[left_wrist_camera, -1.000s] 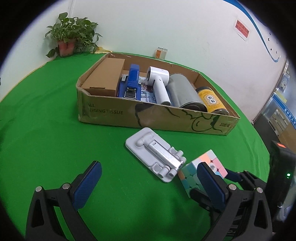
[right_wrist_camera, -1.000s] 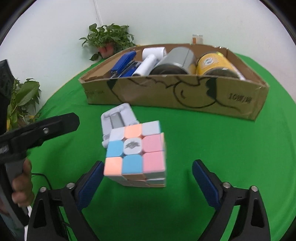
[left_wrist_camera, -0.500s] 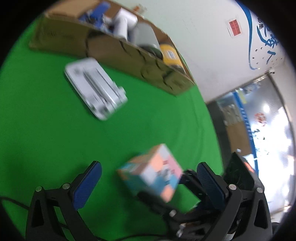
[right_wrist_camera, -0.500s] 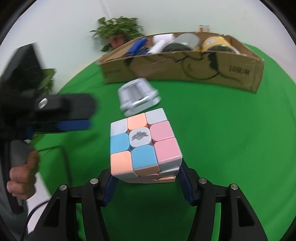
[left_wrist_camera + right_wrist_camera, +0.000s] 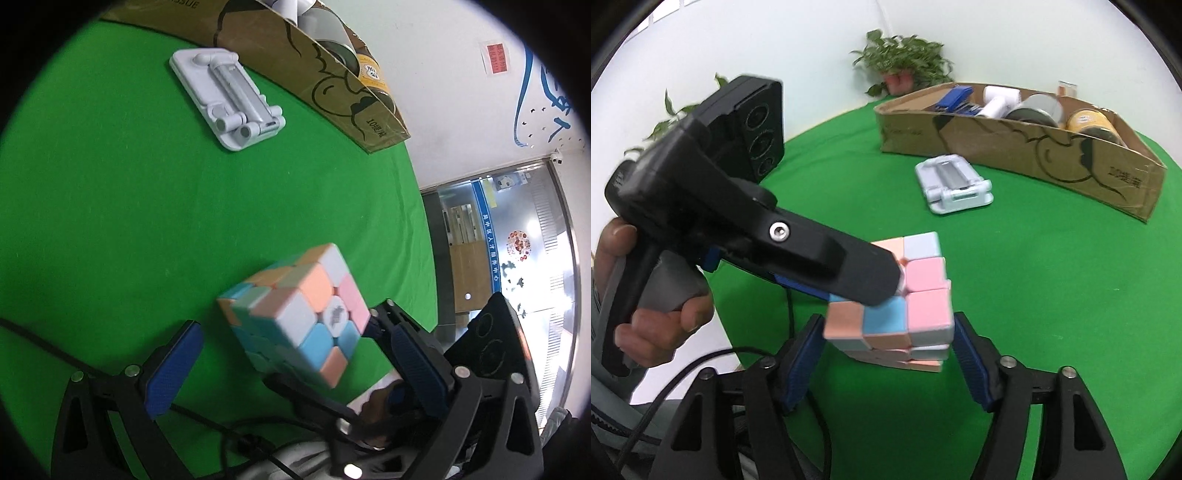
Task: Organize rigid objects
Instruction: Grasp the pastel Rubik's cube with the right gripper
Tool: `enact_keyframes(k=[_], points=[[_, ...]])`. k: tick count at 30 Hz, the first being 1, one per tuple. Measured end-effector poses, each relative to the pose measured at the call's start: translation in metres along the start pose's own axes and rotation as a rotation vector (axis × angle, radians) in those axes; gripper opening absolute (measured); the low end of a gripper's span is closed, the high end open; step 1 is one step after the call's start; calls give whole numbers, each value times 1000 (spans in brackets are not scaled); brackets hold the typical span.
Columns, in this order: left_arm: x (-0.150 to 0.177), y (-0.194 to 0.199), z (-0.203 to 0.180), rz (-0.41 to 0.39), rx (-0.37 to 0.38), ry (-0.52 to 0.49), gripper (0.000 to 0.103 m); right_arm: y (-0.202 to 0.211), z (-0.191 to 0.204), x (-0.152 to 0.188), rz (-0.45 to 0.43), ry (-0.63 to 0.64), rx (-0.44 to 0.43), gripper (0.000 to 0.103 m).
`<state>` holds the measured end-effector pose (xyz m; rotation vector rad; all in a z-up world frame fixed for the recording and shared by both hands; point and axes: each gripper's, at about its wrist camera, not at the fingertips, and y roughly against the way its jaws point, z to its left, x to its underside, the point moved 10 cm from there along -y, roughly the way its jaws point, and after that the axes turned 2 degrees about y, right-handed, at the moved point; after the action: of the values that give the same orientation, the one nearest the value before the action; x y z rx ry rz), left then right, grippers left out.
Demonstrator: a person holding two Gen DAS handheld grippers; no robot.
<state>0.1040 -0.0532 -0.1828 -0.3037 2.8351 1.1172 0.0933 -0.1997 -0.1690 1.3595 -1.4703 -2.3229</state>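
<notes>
Clamping the pastel-coloured plastic puzzle cube (image 5: pixel 890 302) between the right gripper (image 5: pixel 888 354) fingers, freshly closed in, above the green tabletop (image 5: pixel 1034 295); small emblem on its white centre tile, unreadable. Reaching in with the left gripper (image 5: pixel 291 365), fingers wide, cube between them, one fingertip lying over its top. Farther off, resting flat: a white folding phone stand (image 5: pixel 955 184). Beyond, a brown cardboard box (image 5: pixel 1015 147) reading "TISSUE".

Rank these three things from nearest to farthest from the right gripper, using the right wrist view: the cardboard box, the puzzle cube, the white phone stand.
1. Puzzle cube: between the right gripper's pads.
2. White phone stand: flat on the green cloth, beyond the cube.
3. Cardboard box: farthest, behind the stand.
</notes>
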Motion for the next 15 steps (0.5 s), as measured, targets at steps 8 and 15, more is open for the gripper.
enact_keyframes(k=[8, 15], points=[[-6, -7, -3, -21, 8, 68, 97, -3, -3, 2, -8, -78, 21, 56], [-16, -9, 3, -21, 4, 98, 69, 1, -21, 2, -22, -334, -112, 55]])
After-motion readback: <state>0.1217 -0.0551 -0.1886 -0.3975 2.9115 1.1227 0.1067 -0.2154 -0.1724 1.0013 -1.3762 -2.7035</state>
